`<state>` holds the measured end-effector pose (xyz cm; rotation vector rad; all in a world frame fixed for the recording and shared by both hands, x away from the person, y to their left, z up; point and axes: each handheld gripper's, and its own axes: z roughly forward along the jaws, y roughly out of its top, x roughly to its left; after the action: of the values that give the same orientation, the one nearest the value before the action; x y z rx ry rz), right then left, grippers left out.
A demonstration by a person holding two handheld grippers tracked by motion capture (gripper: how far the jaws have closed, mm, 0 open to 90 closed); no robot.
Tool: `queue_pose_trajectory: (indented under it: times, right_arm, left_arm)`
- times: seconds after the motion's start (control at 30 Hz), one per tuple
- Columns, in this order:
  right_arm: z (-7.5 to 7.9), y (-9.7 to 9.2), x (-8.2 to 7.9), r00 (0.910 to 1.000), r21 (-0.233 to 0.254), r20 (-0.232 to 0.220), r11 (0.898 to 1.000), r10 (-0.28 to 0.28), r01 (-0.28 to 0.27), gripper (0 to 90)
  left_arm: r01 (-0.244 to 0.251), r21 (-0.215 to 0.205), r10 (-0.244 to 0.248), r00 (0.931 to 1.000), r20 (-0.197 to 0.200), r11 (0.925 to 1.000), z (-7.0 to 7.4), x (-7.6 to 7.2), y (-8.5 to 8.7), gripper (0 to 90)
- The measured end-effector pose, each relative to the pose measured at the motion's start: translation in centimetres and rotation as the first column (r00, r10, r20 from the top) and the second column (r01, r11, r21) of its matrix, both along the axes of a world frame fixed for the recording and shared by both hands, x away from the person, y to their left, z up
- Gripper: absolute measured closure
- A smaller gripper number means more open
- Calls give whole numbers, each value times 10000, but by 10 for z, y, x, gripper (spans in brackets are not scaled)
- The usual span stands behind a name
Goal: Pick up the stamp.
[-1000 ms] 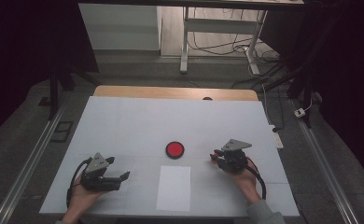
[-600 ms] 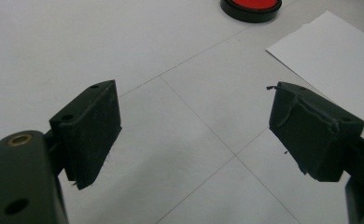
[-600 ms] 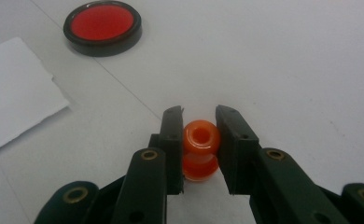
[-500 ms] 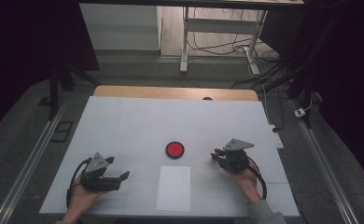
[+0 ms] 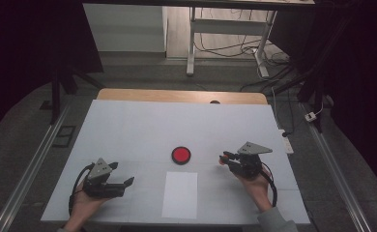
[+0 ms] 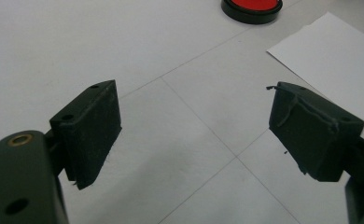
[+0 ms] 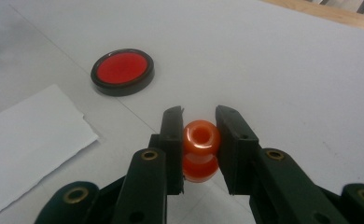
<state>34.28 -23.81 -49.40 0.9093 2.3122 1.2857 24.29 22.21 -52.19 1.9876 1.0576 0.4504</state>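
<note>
Orange spool-shaped piece (image 7: 200,150), glossy, hole in the top end, sits lower centre of the right gripper view, pinched between the two black jaws of the right hand-held gripper (image 7: 199,140). Pads press on its waist from both sides; its lower flange looks to be at or just above the desk surface, cannot tell which. In the high view the same piece (image 5: 222,161) is a small orange dot at the tip of the right hand-held gripper (image 5: 225,158), centre-right of frame, jaws pointing left towards frame centre.

Red disc (image 7: 122,71) with dark rim lies flat, upper left of the spool in the right gripper view, apart from it. High view puts the disc (image 5: 181,154) near frame centre, between the two grippers and a bit higher up.

White paper sheet (image 5: 180,194) lies flat just below the disc in the high view, not touching it. Its edge shows at left in the right gripper view (image 7: 26,140) and upper right in the left gripper view (image 6: 332,51).

Left hand-held gripper (image 5: 126,182) is lower left in the high view, held low over the desk (image 5: 128,125), jaws spread wide, nothing between them. Left gripper view confirms: bare desk between the pads, disc (image 6: 251,7) at the top edge.
</note>
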Motion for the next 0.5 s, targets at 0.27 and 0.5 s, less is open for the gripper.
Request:
queue_pose_trajectory:
  times: [0.27, 0.5]
  right_arm:
    - [9, 0, -5, 9997, 339, 221, 9994, 114, -121, 722]
    - [15, 0, -7, 9996, 1067, 164, 9940, 235, -251, 722]
  left_arm:
    - [10, 31, -10, 10000, 2, 10000, 0, 1, -1, 167]
    - [5, 86, -5, 10000, 29, 10000, -1, 1, -1, 168]
